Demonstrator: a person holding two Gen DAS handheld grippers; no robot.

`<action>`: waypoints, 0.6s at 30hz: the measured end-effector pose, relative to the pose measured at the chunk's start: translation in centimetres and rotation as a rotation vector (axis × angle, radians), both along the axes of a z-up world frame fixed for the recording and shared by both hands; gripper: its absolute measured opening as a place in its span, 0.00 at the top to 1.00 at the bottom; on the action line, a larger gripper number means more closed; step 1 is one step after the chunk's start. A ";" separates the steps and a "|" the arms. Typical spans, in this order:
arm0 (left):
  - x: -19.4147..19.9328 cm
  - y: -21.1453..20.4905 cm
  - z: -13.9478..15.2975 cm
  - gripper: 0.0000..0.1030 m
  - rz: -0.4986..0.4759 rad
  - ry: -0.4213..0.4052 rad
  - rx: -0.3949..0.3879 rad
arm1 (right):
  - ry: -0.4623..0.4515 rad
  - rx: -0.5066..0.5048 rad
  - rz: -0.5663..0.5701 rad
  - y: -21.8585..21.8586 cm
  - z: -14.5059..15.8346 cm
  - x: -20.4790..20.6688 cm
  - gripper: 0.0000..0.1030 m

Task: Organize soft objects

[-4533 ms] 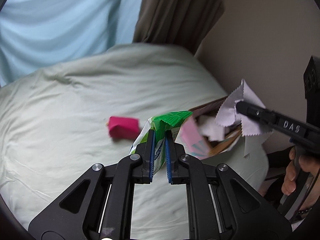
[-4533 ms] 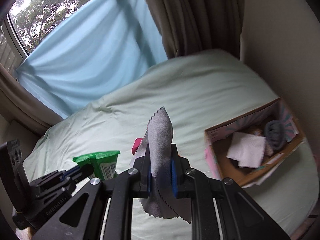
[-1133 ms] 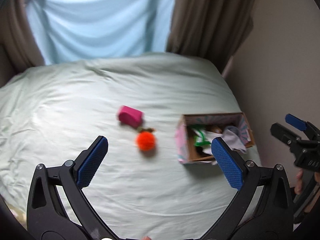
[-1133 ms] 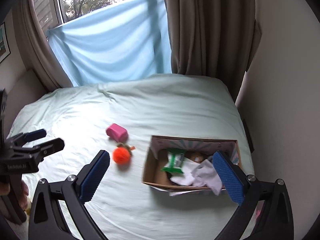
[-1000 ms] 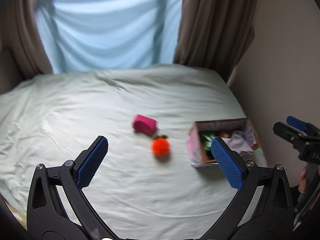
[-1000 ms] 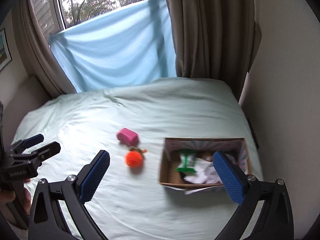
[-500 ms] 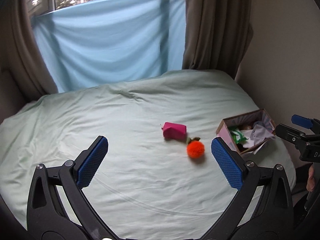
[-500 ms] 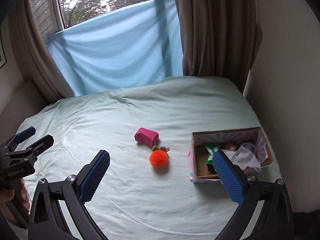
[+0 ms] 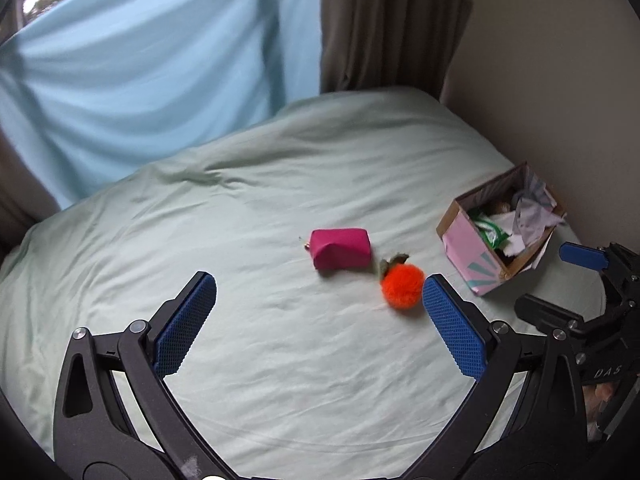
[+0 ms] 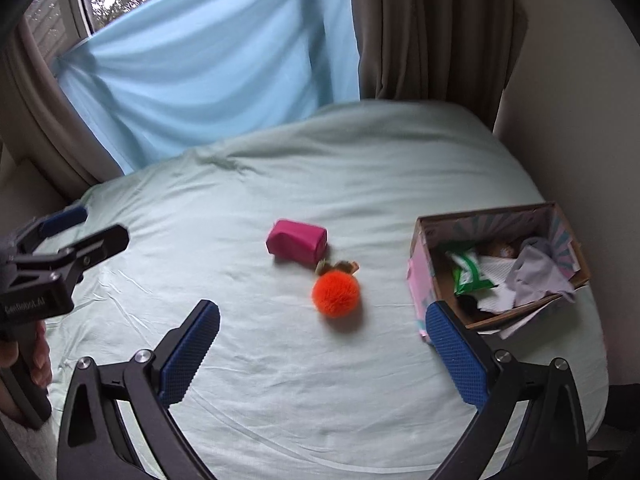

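A pink pouch [image 9: 340, 248] [image 10: 297, 240] and a fuzzy orange ball [image 9: 402, 286] [image 10: 335, 293] lie side by side mid-bed. A cardboard box [image 9: 460, 232] [image 10: 424, 276] at the bed's right edge holds a green wipes packet [image 10: 468, 274], a grey cloth [image 10: 536, 276] and white cloths. My left gripper [image 9: 320, 324] is open and empty, held back from the ball and pouch. My right gripper [image 10: 324, 344] is open and empty, in front of the ball. Each gripper also shows in the other's view, the right one [image 9: 580, 280] and the left one [image 10: 72, 232].
The pale green bed sheet [image 9: 280, 380] [image 10: 280, 392] is wrinkled. A blue sheet [image 10: 208, 64] and brown curtains [image 10: 432, 32] hang at the far side. A beige wall [image 9: 560, 80] runs close along the right, next to the box.
Both grippers let go of the wipes packet and grey cloth, which now lie in the box, opened wide, and pulled back. In the last half second both views shifted slightly closer to the ball and pouch.
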State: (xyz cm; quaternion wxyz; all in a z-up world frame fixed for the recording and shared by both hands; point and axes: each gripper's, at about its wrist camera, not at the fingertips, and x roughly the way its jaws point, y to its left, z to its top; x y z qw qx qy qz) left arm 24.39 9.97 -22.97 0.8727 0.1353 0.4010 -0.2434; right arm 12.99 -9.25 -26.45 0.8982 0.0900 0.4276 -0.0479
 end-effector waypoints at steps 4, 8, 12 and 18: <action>3.9 -2.5 -2.6 0.00 -0.087 0.037 0.050 | 0.044 0.012 -0.014 -0.3 -2.7 2.8 0.00; 7.7 -5.3 -6.0 0.00 -0.186 0.071 0.107 | 0.089 0.012 -0.021 -0.8 -5.7 5.8 0.00; 10.9 -8.6 -10.2 0.00 -0.301 0.095 0.191 | 0.130 0.029 -0.016 -1.6 -8.9 8.4 0.00; 14.4 -12.4 -16.2 0.00 -0.452 0.150 0.296 | 0.194 0.057 -0.030 -2.7 -13.6 11.1 0.00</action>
